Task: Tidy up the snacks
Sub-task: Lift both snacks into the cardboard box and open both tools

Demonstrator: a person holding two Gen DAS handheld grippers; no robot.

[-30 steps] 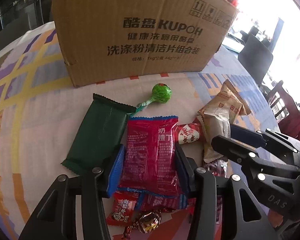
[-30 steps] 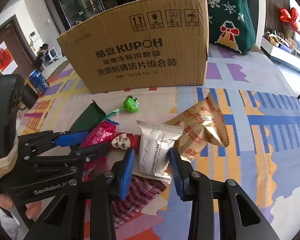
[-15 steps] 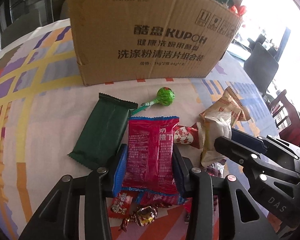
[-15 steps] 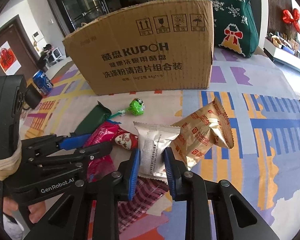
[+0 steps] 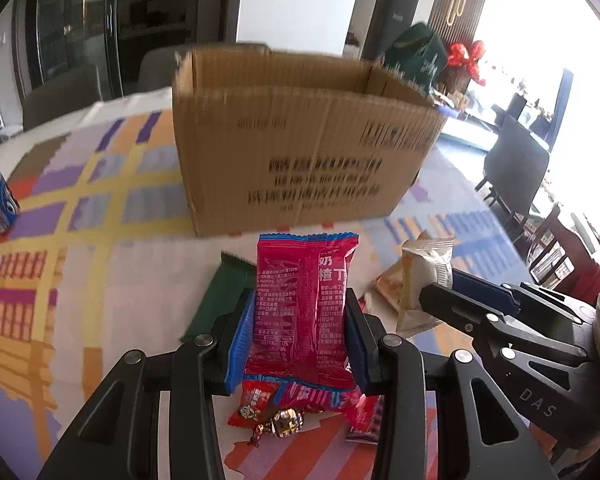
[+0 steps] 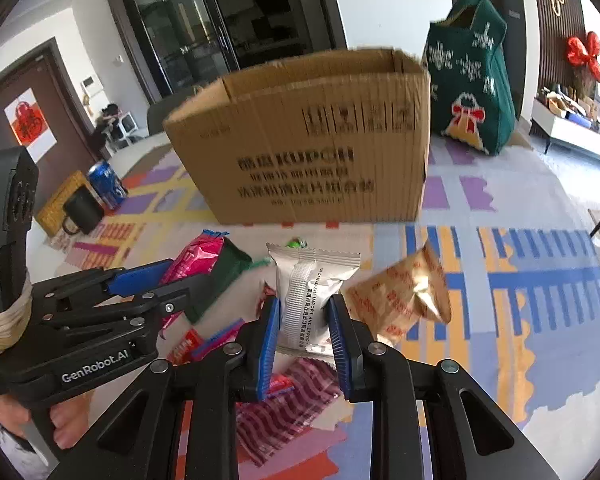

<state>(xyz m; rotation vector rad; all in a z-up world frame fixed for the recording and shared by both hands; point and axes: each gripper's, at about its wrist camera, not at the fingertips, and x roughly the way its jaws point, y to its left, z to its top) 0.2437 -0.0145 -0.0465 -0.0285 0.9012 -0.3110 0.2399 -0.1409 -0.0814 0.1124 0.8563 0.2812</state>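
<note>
Above the patterned tablecloth (image 5: 100, 264), the left gripper (image 5: 300, 336) pinched a red snack packet (image 5: 304, 304) between its blue pads, while the right gripper (image 6: 304, 336) squeezed a white snack packet (image 6: 312, 292). Behind them stood an open cardboard box (image 6: 312, 152). Its printed lettering was blurred. More loose snacks lay partly hidden beneath both grippers.

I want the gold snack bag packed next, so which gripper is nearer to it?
Right. The right gripper, shut on a white packet, has the gold snack bag just beside it. The left gripper, clamping a red packet, sits farther off, beyond the right one.
</note>
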